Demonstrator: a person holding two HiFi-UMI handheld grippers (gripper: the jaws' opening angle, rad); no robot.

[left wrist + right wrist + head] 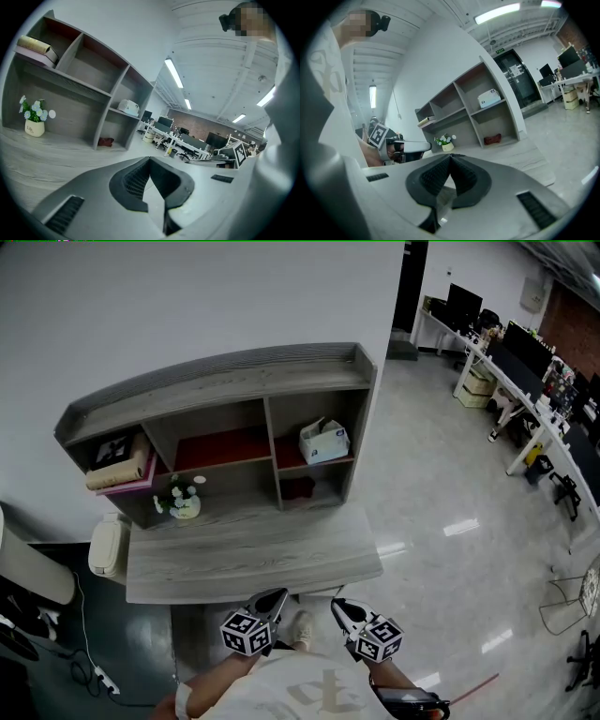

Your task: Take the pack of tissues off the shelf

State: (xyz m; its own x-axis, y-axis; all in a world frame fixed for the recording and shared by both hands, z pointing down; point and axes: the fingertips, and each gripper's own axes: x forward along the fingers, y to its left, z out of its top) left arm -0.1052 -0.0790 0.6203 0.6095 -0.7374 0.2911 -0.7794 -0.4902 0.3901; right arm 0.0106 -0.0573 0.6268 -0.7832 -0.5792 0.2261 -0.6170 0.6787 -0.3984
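grey wood-grain desk [253, 563] against white wall [187, 296], shelf unit [225, 371] on its back edge; pack of tissues [323, 441] sits in upper right compartment, well apart from both grippers; flower pot [184, 502] lower left, red thing [298, 487] lower right; glossy floor [450, 521], office desks with monitors [525, 357] off right; left gripper [277, 596] and right gripper [339, 606] both pinched closed, nothing between, at desk's front edge

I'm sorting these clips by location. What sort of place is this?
Most likely an open-plan office: rows of white desks carrying monitors line the right side, strip lights run along the ceiling, and a wooden shelf unit stands against the wall.
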